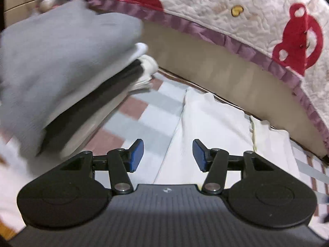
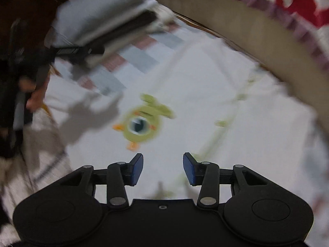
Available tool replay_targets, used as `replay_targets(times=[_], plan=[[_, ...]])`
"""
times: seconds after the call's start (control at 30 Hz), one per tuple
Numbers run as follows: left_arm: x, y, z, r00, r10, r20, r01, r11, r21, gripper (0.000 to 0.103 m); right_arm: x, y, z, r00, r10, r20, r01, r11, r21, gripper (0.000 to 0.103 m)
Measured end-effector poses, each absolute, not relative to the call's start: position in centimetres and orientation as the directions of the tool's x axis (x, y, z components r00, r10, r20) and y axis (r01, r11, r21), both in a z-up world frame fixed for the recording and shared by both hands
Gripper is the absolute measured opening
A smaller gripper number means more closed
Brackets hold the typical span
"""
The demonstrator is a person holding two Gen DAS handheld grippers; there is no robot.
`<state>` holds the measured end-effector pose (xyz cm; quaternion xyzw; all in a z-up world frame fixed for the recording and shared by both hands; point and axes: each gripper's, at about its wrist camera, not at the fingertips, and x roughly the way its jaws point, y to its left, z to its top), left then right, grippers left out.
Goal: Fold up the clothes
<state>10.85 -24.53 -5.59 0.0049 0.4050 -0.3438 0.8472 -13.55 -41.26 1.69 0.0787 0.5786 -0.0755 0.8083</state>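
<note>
A white garment (image 2: pixel 185 103) with a green cartoon print (image 2: pixel 141 123) lies flat on the checked bed sheet. My right gripper (image 2: pixel 163 169) is open and empty just above its near part. The same white garment (image 1: pixel 207 127) shows in the left wrist view, and my left gripper (image 1: pixel 168 155) is open and empty above its edge. A stack of folded clothes (image 1: pixel 61 72), grey on top with black and white layers under it, sits at the left; it also shows in the right wrist view (image 2: pixel 107 14). The right wrist view is blurred by motion.
A quilted cream blanket with red bear shapes and a purple ruffle (image 1: pixel 246 20) hangs over the tan bed edge (image 1: pixel 205 65) at the back. The checked sheet (image 1: pixel 148 115) shows between stack and garment. The other hand-held gripper and a hand (image 2: pixel 30 86) are at the left.
</note>
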Motion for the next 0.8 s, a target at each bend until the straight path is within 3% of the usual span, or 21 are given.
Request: replay_targets(times=[0.07,0.2,0.37,0.43,0.47,0.53,0.57,0.67,0.73,0.8], plan=[[11.7,-27.9,-6.7,0.426,-0.581,-0.693,0.584,0.762,-0.280,0.054,-12.4,-41.7,3.1,0.230,-0.107,-0.967,0.185,0.981,-0.064,0.048],[14.0,-32.1,-10.2,0.419,-0.608,-0.674,0.607,0.740,-0.290,0.054,-9.5,-44.8,3.4,0.305,-0.222,-0.926,0.190,0.967,-0.169,0.048],[16.6,-36.2,-14.9,0.368,-0.592,-0.717,0.642,0.720,-0.265,0.054,-5.8,-52.4,0.0,0.495,-0.240,-0.835,0.401,0.916,-0.025,0.048],[17.2,-37.2,-16.3,0.373,-0.582,-0.722,0.663,0.712,-0.231,0.054,-4.5,-55.8,-2.5,0.540,-0.202,-0.817,0.474,0.876,0.096,0.046],[17.4,-37.2,-16.8,0.362,-0.586,-0.725,0.671,0.704,-0.234,0.054,-3.8,-57.2,-3.8,0.551,-0.175,-0.816,0.496,0.855,0.152,0.042],[17.8,-37.2,-17.7,0.327,-0.594,-0.735,0.683,0.686,-0.250,0.052,-2.7,-59.7,-6.6,0.558,-0.134,-0.819,0.520,0.826,0.219,0.002],[18.0,-37.2,-17.9,0.323,-0.598,-0.734,0.693,0.677,-0.246,0.052,-2.2,-61.0,-8.0,0.562,-0.113,-0.819,0.530,0.809,0.252,0.001],[18.3,-37.3,-18.5,0.336,-0.600,-0.726,0.720,0.660,-0.212,0.052,-0.9,-63.5,-11.0,0.524,-0.197,-0.828,0.563,0.810,0.164,0.002],[18.7,-37.2,-19.2,0.331,-0.604,-0.725,0.719,0.659,-0.221,0.052,0.5,-64.6,-12.5,0.457,-0.300,-0.838,0.499,0.866,-0.038,0.006],[19.0,-36.9,-19.4,0.321,-0.622,-0.714,0.711,0.656,-0.253,0.052,1.6,-66.0,-14.2,0.406,-0.310,-0.859,0.439,0.891,-0.114,0.006]])
